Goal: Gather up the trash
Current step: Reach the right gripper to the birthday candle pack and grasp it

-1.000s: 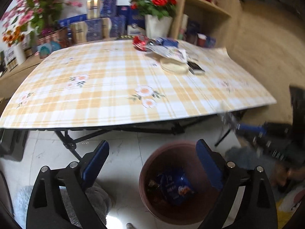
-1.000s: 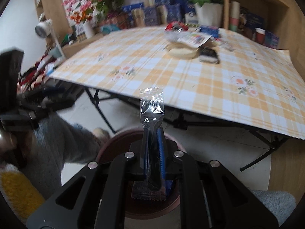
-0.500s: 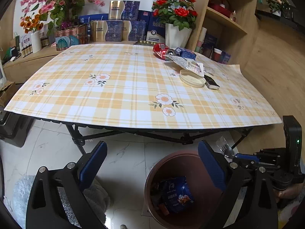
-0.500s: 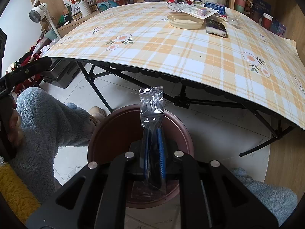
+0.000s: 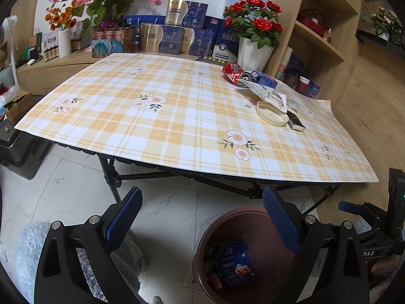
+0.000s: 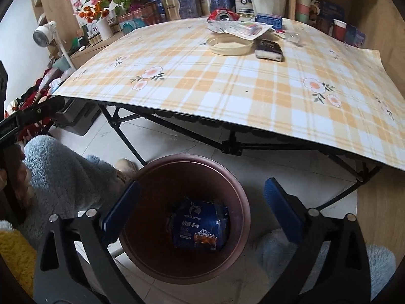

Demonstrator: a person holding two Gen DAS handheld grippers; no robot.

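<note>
A brown round bin (image 6: 243, 217) stands on the floor in front of the table and holds a blue coffee bag (image 6: 200, 228); both also show in the left wrist view, the bin (image 5: 202, 250) and the bag (image 5: 233, 261). My right gripper (image 6: 202, 207) is open and empty right above the bin. My left gripper (image 5: 202, 217) is open and empty to the left of the bin. On the table's far right lie a red can (image 5: 233, 72), a blue carton (image 5: 263, 79), a printed wrapper (image 5: 268, 95), a cream lid (image 5: 272, 114) and a dark packet (image 5: 295, 121).
The table with the yellow plaid cloth (image 5: 177, 116) stands on black folding legs (image 5: 111, 174). Boxes and flower pots (image 5: 253, 50) line the back. Wooden shelves (image 5: 329, 38) stand at the right. My legs in fleece (image 6: 63, 177) are left of the bin.
My right gripper has opened and the clear wrapper it held is no longer between its fingers. The left gripper has lifted and tilted up a little, staying open.
</note>
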